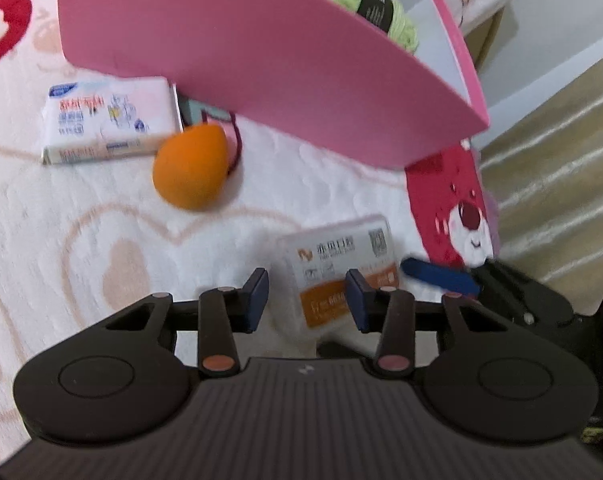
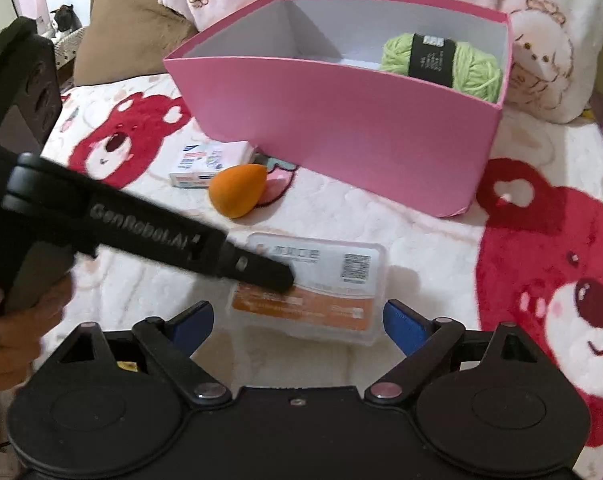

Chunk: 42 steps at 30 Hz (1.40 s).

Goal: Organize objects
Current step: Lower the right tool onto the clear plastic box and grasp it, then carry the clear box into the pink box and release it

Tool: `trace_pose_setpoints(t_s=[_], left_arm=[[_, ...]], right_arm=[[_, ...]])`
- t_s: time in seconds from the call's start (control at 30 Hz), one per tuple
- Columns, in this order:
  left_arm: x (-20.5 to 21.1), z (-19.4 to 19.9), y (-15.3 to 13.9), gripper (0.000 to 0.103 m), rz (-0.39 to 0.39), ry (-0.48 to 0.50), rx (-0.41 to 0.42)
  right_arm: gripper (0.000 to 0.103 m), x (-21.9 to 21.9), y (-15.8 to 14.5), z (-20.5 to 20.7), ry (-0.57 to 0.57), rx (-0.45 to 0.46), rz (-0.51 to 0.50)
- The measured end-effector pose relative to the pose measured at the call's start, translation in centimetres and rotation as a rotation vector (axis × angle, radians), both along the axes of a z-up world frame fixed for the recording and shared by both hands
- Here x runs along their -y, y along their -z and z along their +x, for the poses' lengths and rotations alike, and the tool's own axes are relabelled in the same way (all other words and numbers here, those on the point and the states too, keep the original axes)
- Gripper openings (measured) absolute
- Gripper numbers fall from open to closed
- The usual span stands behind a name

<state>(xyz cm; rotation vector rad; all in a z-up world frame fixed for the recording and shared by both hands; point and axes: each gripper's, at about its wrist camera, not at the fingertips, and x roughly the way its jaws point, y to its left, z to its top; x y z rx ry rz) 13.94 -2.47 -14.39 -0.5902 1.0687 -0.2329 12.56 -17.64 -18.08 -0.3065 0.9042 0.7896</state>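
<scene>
The right gripper is being held wide open, the clear plastic box lying just ahead, ungripped. The left gripper is being kept narrowed around that box's corner; contact cannot be told. Only the right view is showing the person's hand. Beyond, green yarn is sitting in the pink box.

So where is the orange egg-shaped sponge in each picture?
Left wrist view: the orange sponge lies left of centre on the blanket, below the pink box, beside the tissue pack.
Right wrist view: the sponge lies left of centre, in front of the pink box, right of the tissue pack.
Shared landmark: the pink box holding green yarn.
</scene>
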Motion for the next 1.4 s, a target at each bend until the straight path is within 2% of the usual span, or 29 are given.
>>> trace_pose_setpoints(t_s=[0.07, 0.13, 0.27, 0.4, 0.5, 0.67, 0.87, 1.0, 1.3, 1.4], left_arm=[[0.4, -0.3, -0.1, 0.043, 0.022, 0.016, 0.013], [0.7, -0.5, 0.1, 0.045, 0.038, 0.022, 0.031], [0.5, -0.3, 0.5, 0.046, 0.011, 0.004, 0.05], [0.3, -0.3, 0.1, 0.045, 0.005, 0.015, 0.053], [0.4, -0.4, -1.1, 0.041, 0.017, 0.042, 0.055], [0.5, -1.0, -4.1, 0.041, 0.059, 0.085, 0.087], [-0.7, -1.8, -8.4, 0.041, 0.095, 0.105, 0.132], [-1.6, -2.1, -11.3, 0.041, 0.135, 0.113, 0.19], [-3.8, -0.4, -16.9, 0.041, 0.185, 0.076, 0.278], [-4.5, 0.6, -18.1, 0.043, 0.236, 0.066, 0.301]], right_arm=[[0.095, -0.3, 0.6, -0.3, -0.013, 0.049, -0.031], [0.095, -0.5, 1.4, -0.5, -0.044, 0.044, -0.027], [0.095, -1.0, 2.5, -0.8, -0.048, 0.048, -0.048], [0.096, -1.2, 1.7, -0.9, -0.017, 0.042, -0.041], [0.093, -0.8, 0.8, -0.9, 0.013, 0.035, -0.026], [0.09, -1.0, -1.8, -2.0, 0.017, 0.069, -0.029], [0.079, -1.3, -5.5, -3.1, 0.019, 0.102, -0.001], [0.07, -2.4, -7.8, -3.7, 0.012, 0.13, -0.005], [0.065, -5.0, -13.3, -1.8, -0.033, 0.195, -0.012], [0.064, -6.3, -14.4, -0.2, -0.047, 0.189, 0.008]])
